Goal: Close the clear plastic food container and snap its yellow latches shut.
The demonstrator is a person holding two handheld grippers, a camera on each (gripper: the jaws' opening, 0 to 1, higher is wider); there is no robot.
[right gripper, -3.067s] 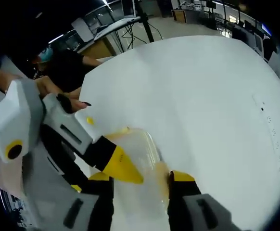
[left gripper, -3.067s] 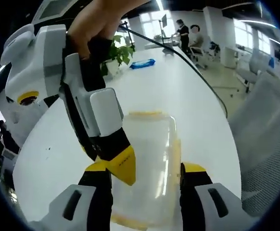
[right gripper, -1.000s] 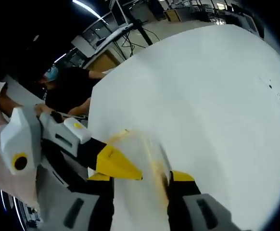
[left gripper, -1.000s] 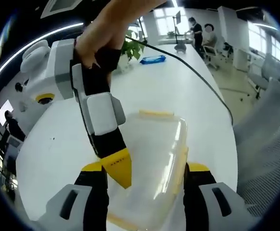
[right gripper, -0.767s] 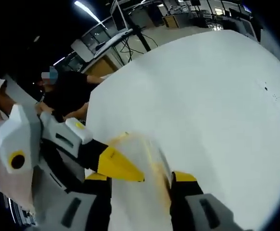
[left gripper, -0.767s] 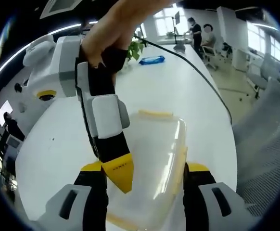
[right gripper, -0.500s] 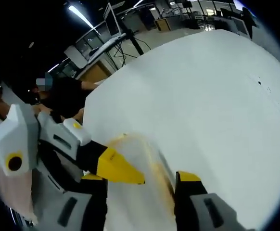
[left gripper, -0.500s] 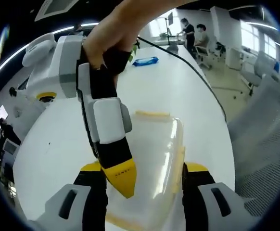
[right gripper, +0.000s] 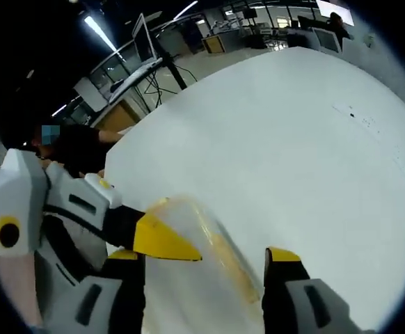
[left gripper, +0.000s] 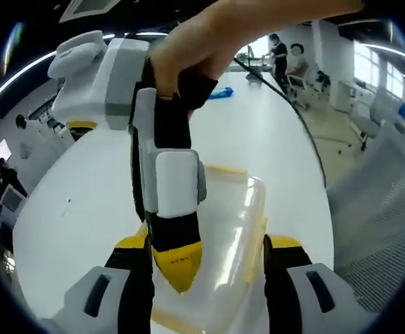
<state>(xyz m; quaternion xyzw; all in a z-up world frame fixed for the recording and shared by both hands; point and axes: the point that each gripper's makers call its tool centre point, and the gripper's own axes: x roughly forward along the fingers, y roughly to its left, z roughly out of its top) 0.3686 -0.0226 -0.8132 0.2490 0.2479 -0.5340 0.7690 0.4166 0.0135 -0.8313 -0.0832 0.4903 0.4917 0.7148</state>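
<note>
Container [left gripper: 223, 243] between left hand-held gripper [left gripper: 209, 254] jaws — on table [left gripper: 258, 139]

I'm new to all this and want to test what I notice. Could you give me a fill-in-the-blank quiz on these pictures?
1. The clear container sits on a ____ table.
2. The container's latches are coloured ____.
3. The other claw's tip, over the lid, is coloured ____.
4. In the left gripper view, a person's ____ grips the right claw's handle.

Missing words: white; yellow; yellow; hand
</note>
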